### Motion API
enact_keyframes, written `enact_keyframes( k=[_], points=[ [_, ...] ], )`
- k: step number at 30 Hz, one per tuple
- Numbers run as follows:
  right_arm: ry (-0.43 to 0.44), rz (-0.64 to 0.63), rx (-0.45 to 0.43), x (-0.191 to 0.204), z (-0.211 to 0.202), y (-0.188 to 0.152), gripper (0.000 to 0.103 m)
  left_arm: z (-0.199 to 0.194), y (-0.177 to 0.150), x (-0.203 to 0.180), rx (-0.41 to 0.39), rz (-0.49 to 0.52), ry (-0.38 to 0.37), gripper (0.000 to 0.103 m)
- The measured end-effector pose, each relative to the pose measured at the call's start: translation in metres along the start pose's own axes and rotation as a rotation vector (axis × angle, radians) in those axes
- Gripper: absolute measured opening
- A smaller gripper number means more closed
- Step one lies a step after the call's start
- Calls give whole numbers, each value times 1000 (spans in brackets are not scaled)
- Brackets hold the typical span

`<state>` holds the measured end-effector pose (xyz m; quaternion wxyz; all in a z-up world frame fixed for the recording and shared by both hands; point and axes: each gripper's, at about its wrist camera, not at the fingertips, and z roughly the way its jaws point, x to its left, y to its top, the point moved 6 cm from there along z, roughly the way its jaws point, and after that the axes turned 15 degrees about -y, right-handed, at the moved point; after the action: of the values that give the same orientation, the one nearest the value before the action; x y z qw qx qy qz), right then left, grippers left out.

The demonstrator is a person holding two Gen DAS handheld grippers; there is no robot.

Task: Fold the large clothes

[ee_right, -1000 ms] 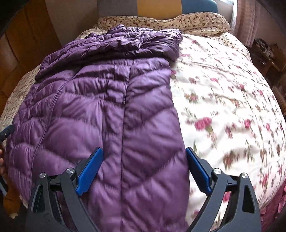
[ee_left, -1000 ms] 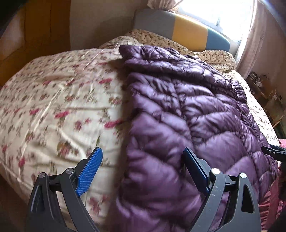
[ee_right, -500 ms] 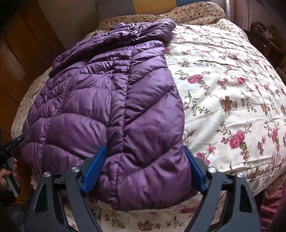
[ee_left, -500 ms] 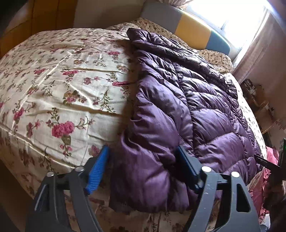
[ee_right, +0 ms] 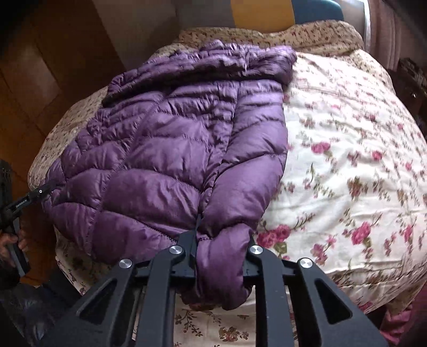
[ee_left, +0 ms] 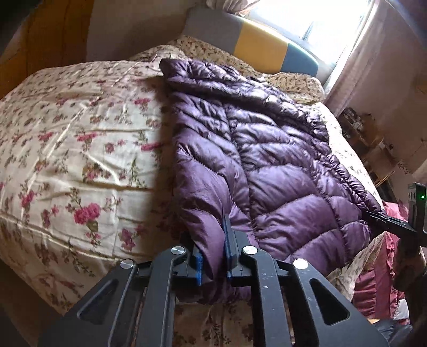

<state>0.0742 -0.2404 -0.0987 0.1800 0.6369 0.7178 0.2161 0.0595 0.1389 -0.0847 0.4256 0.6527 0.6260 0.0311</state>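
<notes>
Purple and quilted, one puffer jacket lies lengthwise on the bed, its hood end towards the headboard and its hem at the bed's near edge. Two grippers work on it, one at each near corner of the hem. The left gripper is clenched on the hem's left corner, a fold of purple fabric squeezed between its blue pads. The right gripper has its jaws closing around the right corner, with a thick bunch of the hem pinched between them and bulging out below. Each gripper shows at the far side of the other's view, gripped by a hand. One floral bedspread covers the bed, bare on both sides of the jacket. One grey, yellow and blue headboard stands at the far end, under a bright window with a pink curtain. Wooden panelling lines the wall on the bed's left side.
</notes>
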Motion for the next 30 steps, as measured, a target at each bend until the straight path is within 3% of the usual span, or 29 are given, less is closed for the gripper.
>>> enact_keyframes(
  k=[7,16,30],
  points=[
    [3,-4,-111,6,-27,37,13,-6,37,-12,-57,14,-36,7],
    [-3,18,-247,7,-38,116,13,1,110,-16,-151,19,-85,7],
    [-59,109,-312,-19,35,265,13,70,257,19,-208,23,-34,6]
  ],
)
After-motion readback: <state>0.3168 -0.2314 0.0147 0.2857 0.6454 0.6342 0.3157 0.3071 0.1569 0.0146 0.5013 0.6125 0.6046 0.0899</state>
